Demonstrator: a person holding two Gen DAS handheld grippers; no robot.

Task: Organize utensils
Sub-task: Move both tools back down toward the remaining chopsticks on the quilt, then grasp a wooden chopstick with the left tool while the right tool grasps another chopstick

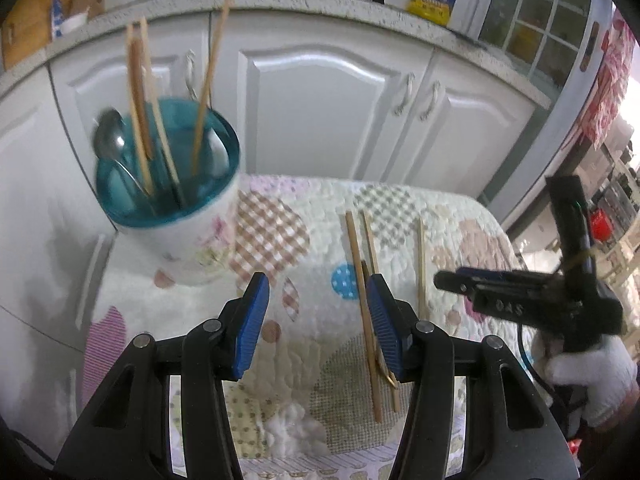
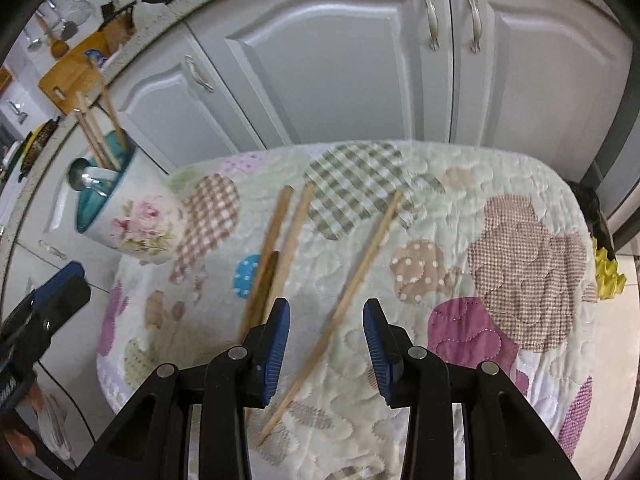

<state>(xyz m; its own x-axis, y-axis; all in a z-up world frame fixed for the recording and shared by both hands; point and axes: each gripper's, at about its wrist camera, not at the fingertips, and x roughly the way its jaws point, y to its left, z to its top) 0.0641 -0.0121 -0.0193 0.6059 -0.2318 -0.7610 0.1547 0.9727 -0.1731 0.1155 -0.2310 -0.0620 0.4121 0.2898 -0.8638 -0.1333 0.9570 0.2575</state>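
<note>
Your left gripper (image 1: 318, 322) and right gripper (image 2: 326, 346) both hang spread wide with nothing between the pads, above the patchwork quilt (image 2: 500, 240). Loose chopsticks (image 2: 362, 274) lie on it; the floral utensil cup (image 1: 200, 232) holds more chopsticks and a spoon (image 1: 109, 136).

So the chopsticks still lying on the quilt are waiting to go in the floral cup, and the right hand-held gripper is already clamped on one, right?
Not quite: the right hand-held gripper is open and empty, as the right wrist view shows. The chopsticks do lie loose on the quilt, near the floral cup.
</note>
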